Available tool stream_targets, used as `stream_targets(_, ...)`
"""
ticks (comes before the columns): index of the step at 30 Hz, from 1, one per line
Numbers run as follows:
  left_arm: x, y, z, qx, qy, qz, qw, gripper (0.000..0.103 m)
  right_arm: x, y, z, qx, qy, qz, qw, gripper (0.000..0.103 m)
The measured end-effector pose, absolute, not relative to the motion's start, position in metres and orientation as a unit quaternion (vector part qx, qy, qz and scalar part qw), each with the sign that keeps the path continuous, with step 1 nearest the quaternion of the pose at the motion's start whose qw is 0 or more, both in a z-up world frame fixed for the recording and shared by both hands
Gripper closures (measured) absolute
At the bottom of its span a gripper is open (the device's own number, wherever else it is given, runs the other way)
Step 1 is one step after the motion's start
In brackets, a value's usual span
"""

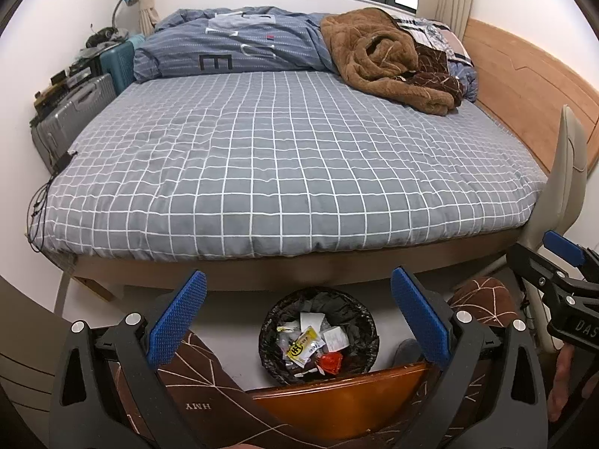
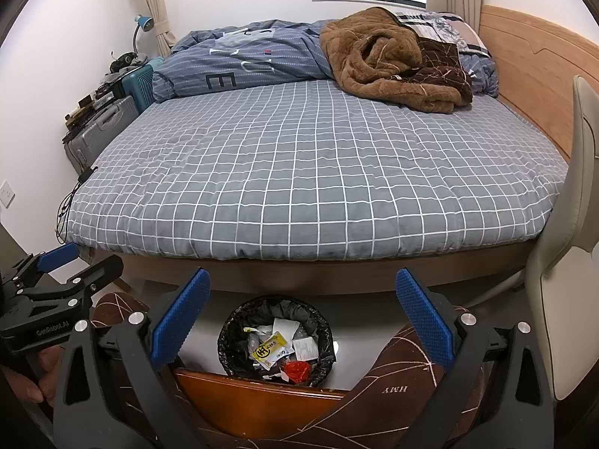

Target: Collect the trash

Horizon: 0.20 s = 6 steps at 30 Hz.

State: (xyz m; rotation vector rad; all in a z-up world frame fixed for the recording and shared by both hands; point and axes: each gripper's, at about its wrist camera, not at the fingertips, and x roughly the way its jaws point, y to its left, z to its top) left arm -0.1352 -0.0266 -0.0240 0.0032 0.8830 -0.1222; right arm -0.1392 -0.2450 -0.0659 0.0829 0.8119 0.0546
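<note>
Left wrist view: the left gripper (image 1: 299,318) hangs released and empty, with the trash bin (image 1: 318,336) on the floor just below and ahead, nearly centred between its fingers

Right wrist view: the right gripper (image 2: 303,321) is likewise spread and empty; the bin sits below, slightly toward its left finger, so the left gripper seems better aligned

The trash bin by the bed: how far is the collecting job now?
Done: the trash bin already holds wrappers, including a yellow packet and red piece. In hand: nothing; left gripper and right gripper are open. Left: no loose trash shows on the bed.
</note>
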Motion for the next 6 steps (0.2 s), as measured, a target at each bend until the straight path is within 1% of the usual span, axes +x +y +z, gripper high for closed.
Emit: stream_targets(6, -0.1333, -0.0271, -0.0272, 0.0, 0.433, -0.064, 0.899, 0.006, -0.1391, -0.2446, -0.0669, 0.04, 0.395, 0.026, 0.917, 0.008)
